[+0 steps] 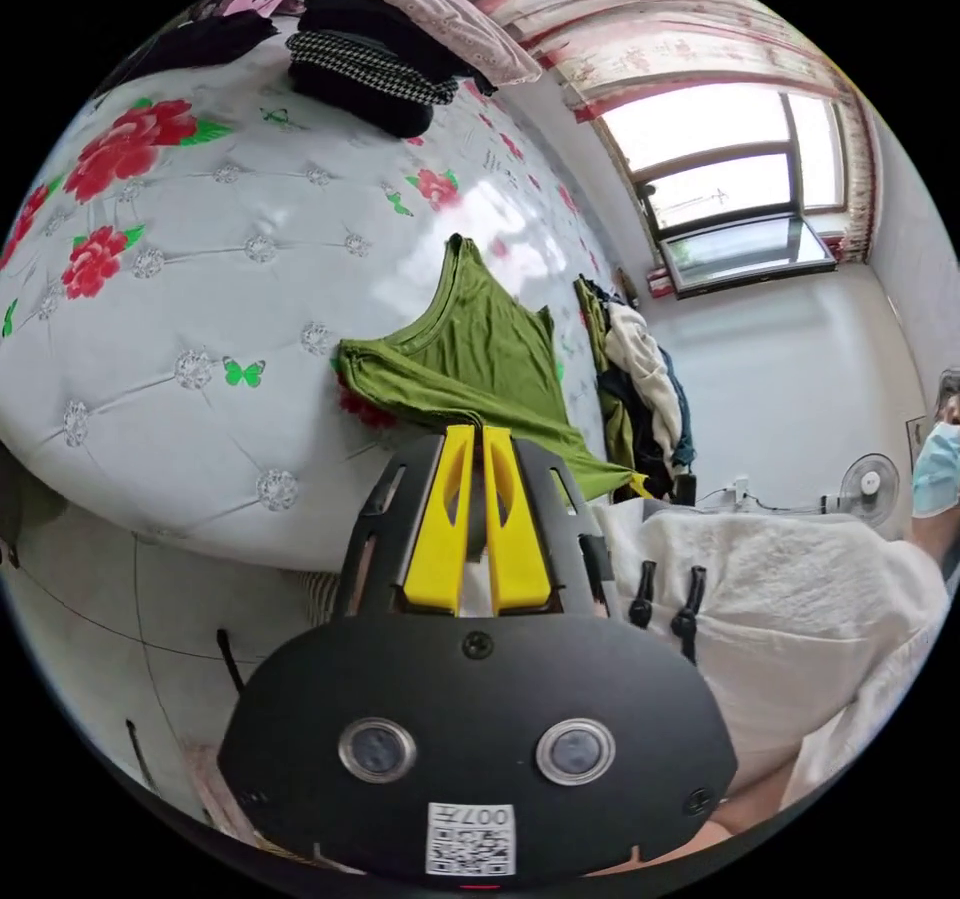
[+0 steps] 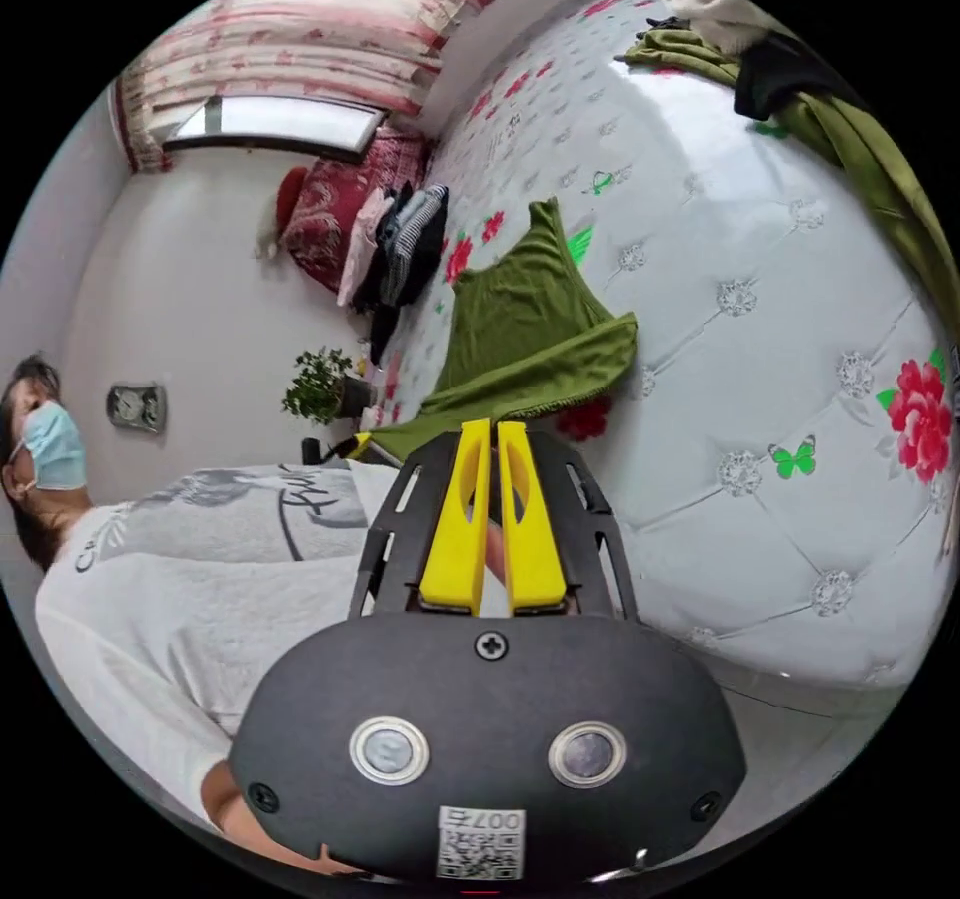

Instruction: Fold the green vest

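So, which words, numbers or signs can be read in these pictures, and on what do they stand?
None can be read with certainty.
Shirt print: creased and cut off, unreadable.
Wall clock: too small.
Sticker on the black housing: too small.

We see a white tufted bed printed with red flowers, bright daylight through the window under pink patterned curtains, white walls, and a potted plant near a wall.

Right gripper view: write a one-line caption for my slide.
Right gripper with its yellow fingers closed on the edge of a half-folded green vest lying on a white flowered bed.
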The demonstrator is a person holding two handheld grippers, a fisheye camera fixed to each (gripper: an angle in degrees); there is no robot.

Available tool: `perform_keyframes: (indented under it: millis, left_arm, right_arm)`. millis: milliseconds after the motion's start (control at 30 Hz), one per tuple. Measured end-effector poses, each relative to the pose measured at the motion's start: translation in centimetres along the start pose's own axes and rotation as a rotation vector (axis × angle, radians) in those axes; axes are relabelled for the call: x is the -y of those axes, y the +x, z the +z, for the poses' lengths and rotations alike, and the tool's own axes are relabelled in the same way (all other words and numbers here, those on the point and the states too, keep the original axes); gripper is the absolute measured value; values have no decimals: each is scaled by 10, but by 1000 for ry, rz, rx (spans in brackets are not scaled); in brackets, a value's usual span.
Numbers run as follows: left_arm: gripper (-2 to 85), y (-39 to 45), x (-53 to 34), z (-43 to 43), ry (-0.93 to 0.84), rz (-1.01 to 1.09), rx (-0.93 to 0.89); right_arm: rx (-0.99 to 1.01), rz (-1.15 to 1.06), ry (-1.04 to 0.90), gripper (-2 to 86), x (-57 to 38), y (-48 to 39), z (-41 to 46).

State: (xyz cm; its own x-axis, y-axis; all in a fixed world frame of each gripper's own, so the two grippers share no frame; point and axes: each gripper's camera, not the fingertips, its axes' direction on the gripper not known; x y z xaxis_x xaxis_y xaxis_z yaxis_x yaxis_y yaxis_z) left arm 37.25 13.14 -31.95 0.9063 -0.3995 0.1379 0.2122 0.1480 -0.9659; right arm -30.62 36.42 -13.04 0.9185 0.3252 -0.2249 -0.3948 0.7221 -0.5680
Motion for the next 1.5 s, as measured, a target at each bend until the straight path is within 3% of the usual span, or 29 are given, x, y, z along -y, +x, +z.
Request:
perform_keyframes:
  millis: [100,200,300,400,500,667,833,933,1100,1200,1367,1500]
  left_arm:
    - [-5,-9,54,-8,37,0,-98]
    - [3,-15,131,-1,42,-1,-43]
    - [33,-21,202,17,146,-28,-61]
    - [62,-38,234,33,201,-148,0]
    - [64,-44,223,40,200,-118,142]
    - [58,-66,148,57,94,-73,167]
    - [55,-95,75,56,56,-176,128]
    - [54,-116,54,50,85,-263,69]
    - [55,-133,50,39,103,-294,83]
    - [56,-144,42,31,118,-307,62]
    - [58,-160,23,17,141,-329,36]
    - [63,-174,10,5,176,-346,10]
  right_arm:
    - [179,15,111,-1,28,6,-29]
    - [229,-31,186,1,81,2,-44]
    - [116,-90,267,11,142,-10,-38]
    - [-41,-16,288,30,179,1,-16]
    - [-136,43,262,50,172,22,3]
    - [-215,239,371,72,83,80,10]
    - [-129,370,414,73,34,120,29]
    - [-114,360,488,58,41,125,35]
    - [-82,353,434,14,91,127,49]
    - [-65,168,399,4,132,77,56]
    - [-137,-439,154,4,176,-103,139]
    - [-118,-633,-34,16,146,-170,232]
